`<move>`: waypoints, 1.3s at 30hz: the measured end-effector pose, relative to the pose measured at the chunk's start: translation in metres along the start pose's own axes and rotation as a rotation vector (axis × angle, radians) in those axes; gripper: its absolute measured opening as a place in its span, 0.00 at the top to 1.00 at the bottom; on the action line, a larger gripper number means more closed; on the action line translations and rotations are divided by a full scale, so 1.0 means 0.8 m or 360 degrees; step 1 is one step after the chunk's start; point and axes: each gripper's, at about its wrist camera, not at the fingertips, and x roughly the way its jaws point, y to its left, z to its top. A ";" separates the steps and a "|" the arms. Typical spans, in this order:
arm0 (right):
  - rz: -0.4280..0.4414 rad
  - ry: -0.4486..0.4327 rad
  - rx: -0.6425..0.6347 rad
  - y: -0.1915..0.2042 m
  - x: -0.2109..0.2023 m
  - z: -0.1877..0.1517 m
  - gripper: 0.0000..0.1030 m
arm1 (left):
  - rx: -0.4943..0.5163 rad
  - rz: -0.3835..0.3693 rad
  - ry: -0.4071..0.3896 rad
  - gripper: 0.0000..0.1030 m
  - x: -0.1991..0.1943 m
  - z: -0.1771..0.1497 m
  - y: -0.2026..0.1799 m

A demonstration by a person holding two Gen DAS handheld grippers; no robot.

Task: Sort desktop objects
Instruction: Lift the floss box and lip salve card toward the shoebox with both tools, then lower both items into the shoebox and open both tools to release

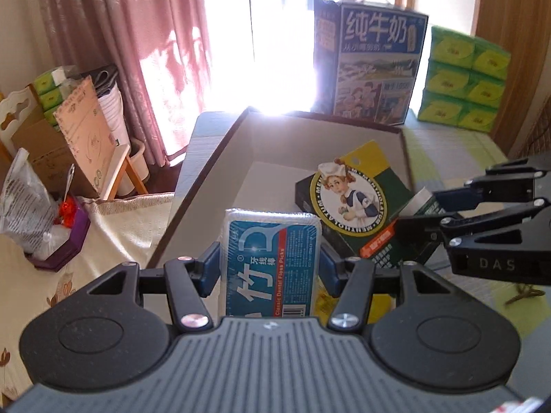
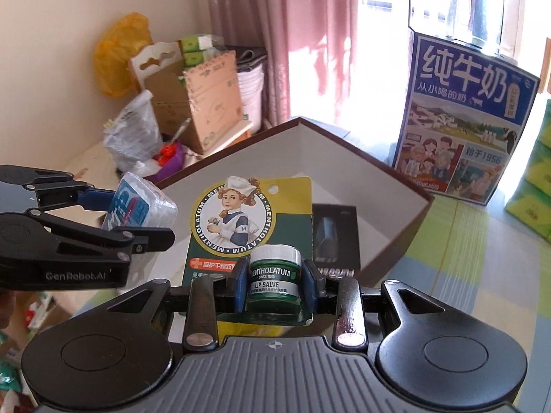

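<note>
My left gripper (image 1: 270,265) is shut on a blue dental floss pick pack (image 1: 272,258), held above the near edge of an open brown box with a white inside (image 1: 220,158). My right gripper (image 2: 274,280) is shut on a Mentholatum lip salve card pack (image 2: 249,216), gripping its green jar (image 2: 274,275) over the same box (image 2: 396,186). In the left wrist view the right gripper (image 1: 418,211) holds the card (image 1: 347,199) to my right. In the right wrist view the left gripper (image 2: 134,213) and floss pack (image 2: 137,206) are at the left. A black box (image 2: 335,234) lies inside the box.
A blue milk carton box (image 1: 372,65) stands behind the open box, with green tissue packs (image 1: 463,79) to its right. A checked green cloth (image 2: 465,258) covers the table. Cardboard boxes, bags and a purple tray (image 1: 62,241) sit at the left by a pink curtain.
</note>
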 end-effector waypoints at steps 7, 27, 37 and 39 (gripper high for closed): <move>-0.0096 0.0069 0.0041 -0.021 0.063 0.033 0.71 | 0.0103 -0.0007 0.0066 0.48 0.069 0.034 0.010; -0.0184 0.0294 0.0075 -0.096 0.173 0.064 0.71 | 0.0283 -0.0072 0.0192 0.48 0.227 0.093 0.004; -0.0136 0.0240 0.0092 -0.099 0.168 0.062 0.60 | 0.0329 -0.0083 0.0175 0.47 0.233 0.099 -0.003; -0.0139 0.0221 0.0075 -0.097 0.164 0.062 0.54 | 0.0327 -0.0080 0.0178 0.44 0.232 0.097 -0.002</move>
